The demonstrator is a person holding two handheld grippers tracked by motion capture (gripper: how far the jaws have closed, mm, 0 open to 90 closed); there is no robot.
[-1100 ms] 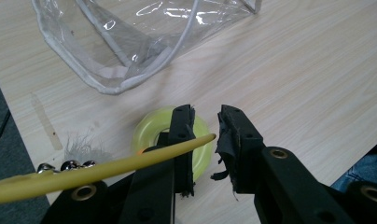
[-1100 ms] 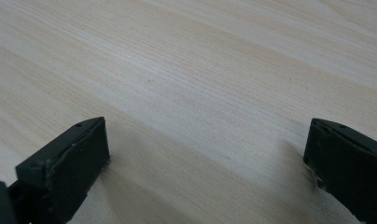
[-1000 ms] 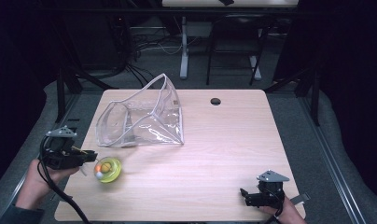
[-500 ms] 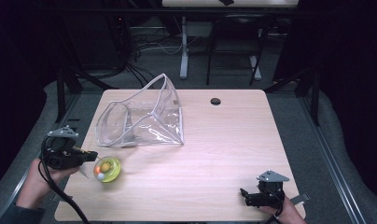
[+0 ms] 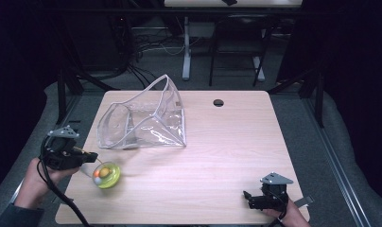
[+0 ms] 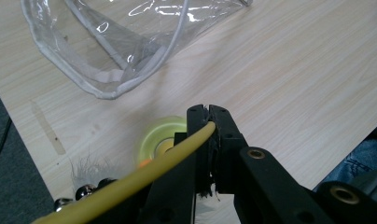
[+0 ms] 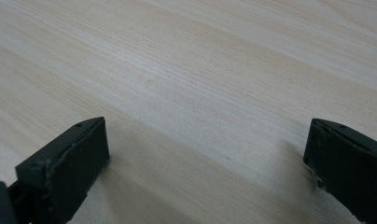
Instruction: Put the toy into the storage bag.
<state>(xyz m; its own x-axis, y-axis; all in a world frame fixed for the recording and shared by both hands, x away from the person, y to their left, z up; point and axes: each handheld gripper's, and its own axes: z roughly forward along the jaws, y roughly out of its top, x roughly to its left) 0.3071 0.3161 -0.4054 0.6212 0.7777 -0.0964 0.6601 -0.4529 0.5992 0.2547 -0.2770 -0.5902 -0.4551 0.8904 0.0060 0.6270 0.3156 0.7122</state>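
The left tool (image 6: 208, 122) is closed tight on a thin yellow rubbery cord (image 6: 144, 172), at the near left of the pale wooden bench (image 5: 227, 142). Just beyond its tips lies a small yellow-green translucent disc toy (image 5: 107, 174) with orange and white bits inside. Farther off, a clear plastic zip pouch (image 5: 142, 118) lies open on its side. The right tool (image 7: 205, 158), at the near right, has its jaws spread wide over bare wood, holding nothing.
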